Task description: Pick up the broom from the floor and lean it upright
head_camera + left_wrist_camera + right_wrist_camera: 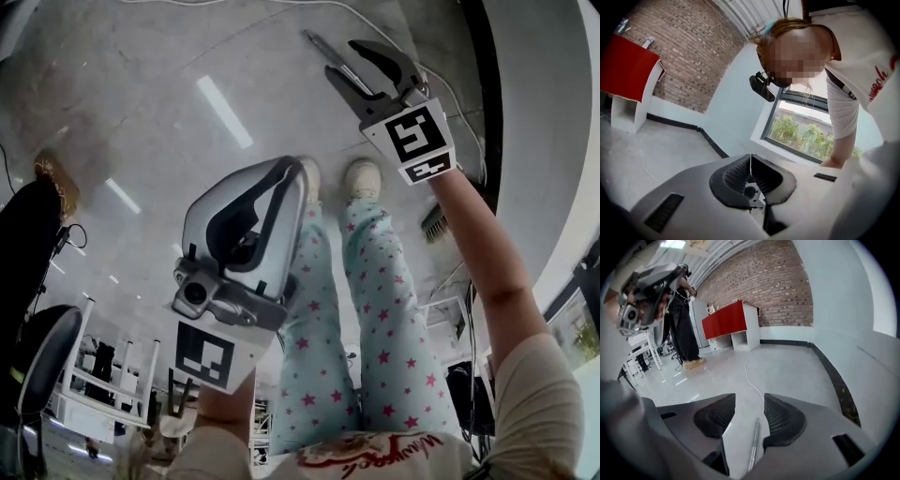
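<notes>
Now right hand-held gripper [749, 399] stands open over the broom handle [753, 441]; left hand-held gripper [750, 157] closed, empty.

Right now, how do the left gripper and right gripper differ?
Jaws: the left gripper has them together; the right gripper has them apart. Aim: the right gripper looks down at the broom handle on the floor, seen through its gap, untouched; the left gripper faces a wall and window, no broom in sight. Head view: the right gripper is out by the handle, the left gripper close in over the legs. Shared: neither holds anything.
</notes>
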Demonstrator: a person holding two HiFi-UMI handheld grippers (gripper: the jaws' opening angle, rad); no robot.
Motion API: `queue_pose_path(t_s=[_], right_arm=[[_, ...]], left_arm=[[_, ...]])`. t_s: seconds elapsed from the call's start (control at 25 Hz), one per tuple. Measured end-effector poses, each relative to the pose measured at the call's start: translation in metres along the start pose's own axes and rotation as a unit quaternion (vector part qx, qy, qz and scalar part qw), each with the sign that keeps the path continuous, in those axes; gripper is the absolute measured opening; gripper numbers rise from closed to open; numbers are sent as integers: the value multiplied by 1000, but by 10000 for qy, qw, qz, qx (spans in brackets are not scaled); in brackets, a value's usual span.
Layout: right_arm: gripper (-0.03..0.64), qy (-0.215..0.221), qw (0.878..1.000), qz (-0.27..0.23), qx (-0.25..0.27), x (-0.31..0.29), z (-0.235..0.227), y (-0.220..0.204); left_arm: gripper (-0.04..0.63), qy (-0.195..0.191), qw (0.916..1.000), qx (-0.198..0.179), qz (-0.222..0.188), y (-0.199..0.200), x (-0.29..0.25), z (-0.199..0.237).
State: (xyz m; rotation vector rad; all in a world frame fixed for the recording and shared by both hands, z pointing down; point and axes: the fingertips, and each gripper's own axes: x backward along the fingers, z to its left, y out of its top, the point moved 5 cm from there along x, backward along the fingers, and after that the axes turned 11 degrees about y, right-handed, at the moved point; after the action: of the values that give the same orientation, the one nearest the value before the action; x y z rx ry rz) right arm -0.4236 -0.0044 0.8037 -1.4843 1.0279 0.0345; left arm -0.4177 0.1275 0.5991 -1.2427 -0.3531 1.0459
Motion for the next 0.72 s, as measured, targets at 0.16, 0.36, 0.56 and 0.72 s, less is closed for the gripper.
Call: queue_pose_path(t_s=[0.16, 0.36, 0.56, 0.72], right_arm=[[186, -109, 9996, 238, -86, -38, -13, -46], [186, -214, 9977, 637, -81, -71, -17, -83], [186, -363, 9944, 975, -186, -105, -36, -125], [184, -319, 9902, 1350, -170, -126, -44, -155]], left_arm=[[21, -50, 10000, 3, 72, -30, -3, 14], [21, -197, 9997, 83, 100, -52, -1, 26], [21, -285, 9993, -134, 193, -84, -12, 29], [21, -353, 9990, -112, 245, -99, -14, 32]])
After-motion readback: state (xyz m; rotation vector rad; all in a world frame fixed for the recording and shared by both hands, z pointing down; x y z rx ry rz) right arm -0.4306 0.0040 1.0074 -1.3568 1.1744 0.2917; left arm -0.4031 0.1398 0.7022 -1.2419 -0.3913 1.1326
